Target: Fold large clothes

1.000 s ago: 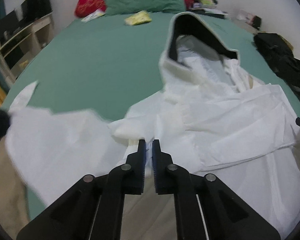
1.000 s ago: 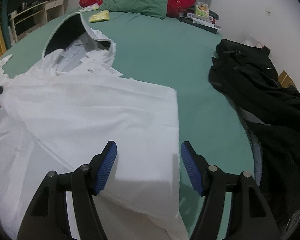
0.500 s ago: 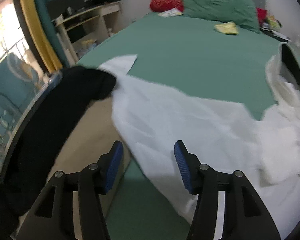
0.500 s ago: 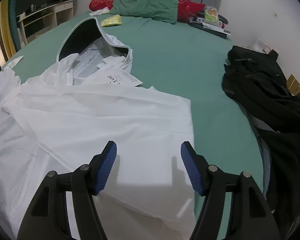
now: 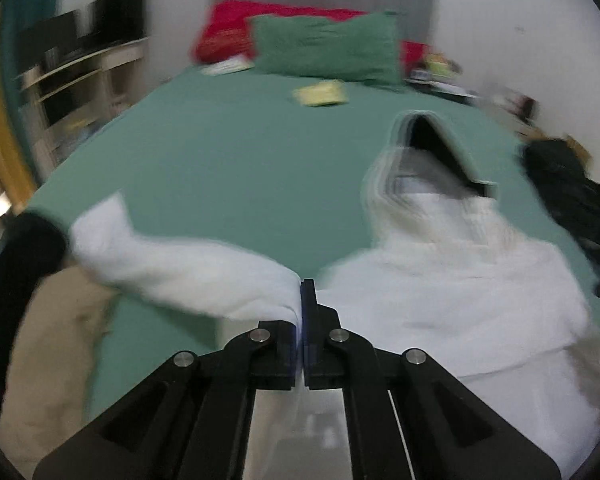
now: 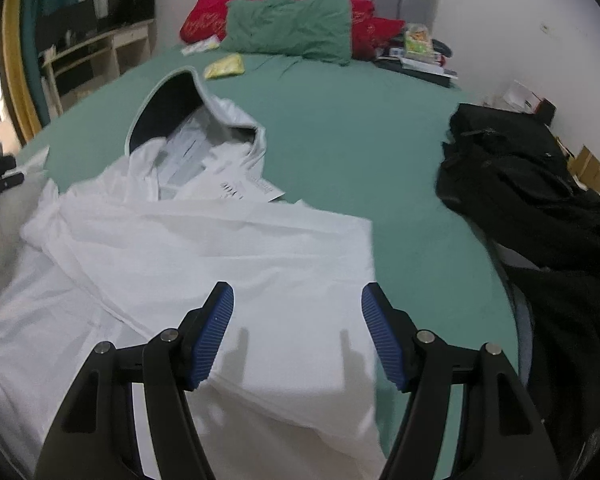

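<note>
The white hooded garment [image 6: 204, 256] lies spread over the near half of the bed [image 6: 340, 152], whose sheet is green. Seen from the right wrist, its hood [image 6: 168, 112], dark inside with a pale rim, stands up at about 11 o'clock from the folded body, and a printed label [image 6: 246, 190] shows just below the hood.

The left gripper [image 5: 302, 300] has just closed its jaws, and they are now together, clamped on a fold of the white cloth; from the pinch one sleeve [image 5: 172, 260] trails off toward 9 o'clock across the sheet, blurred. The bulk of the garment sits at 3 o'clock from that gripper, with the hood beyond it at 1 o'clock.

The right gripper [image 6: 296, 332] hangs over the lower right part of the garment with its jaws wide apart and nothing between them; the blue pads [image 6: 214, 336] cast shadows on the cloth beneath.

A heap of black clothing [image 6: 540, 208] lies at 3 o'clock along the bed's right edge, apart from the white garment. At 12 o'clock, by the headboard, a green pillow [image 6: 288, 28] rests against a red one [image 6: 204, 12], with a small yellow packet [image 6: 224, 66] on the sheet just in front of them. Shelves [image 6: 88, 56] stand against the wall at 10 o'clock.
</note>
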A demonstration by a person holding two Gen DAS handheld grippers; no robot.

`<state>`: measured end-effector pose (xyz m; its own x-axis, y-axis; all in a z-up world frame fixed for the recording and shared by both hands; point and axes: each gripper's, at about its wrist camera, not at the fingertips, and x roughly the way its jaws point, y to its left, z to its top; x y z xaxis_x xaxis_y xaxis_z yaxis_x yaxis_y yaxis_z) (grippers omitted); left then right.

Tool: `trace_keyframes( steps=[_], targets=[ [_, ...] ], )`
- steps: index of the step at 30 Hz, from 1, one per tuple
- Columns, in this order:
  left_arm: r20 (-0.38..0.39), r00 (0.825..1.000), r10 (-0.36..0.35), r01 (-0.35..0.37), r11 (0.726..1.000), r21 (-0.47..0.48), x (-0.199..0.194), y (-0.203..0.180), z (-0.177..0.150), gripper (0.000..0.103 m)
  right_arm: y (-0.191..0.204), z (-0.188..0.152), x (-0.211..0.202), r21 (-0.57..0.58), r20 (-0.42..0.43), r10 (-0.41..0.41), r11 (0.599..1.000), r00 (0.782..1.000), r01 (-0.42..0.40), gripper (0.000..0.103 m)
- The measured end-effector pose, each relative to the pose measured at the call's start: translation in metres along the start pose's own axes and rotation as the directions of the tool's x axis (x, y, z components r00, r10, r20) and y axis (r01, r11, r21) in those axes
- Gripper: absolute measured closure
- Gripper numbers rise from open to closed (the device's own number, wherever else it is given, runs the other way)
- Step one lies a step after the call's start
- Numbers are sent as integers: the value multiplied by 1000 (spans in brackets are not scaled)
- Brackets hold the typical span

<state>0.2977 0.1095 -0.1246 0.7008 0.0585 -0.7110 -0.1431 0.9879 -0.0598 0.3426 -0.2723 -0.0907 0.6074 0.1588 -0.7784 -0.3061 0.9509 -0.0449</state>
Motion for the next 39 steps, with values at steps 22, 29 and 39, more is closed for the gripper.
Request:
trace_keyframes(
  steps=[22,29,39],
  targets=[
    [-120,983,142,-167,958,-235,25,118,-19,49,-3,6,0,10,-4,-13,1000,1000,13,36],
    [-158,972,176,-208,954,-217,79,136,-13,54,13,5,18,-52,-21,-40,998,999,39,36],
    [124,989,80,-54,977,-206,-28,65,51,97,-5,11,-13,0,37,-22,1000,999,22,36]
  ],
)
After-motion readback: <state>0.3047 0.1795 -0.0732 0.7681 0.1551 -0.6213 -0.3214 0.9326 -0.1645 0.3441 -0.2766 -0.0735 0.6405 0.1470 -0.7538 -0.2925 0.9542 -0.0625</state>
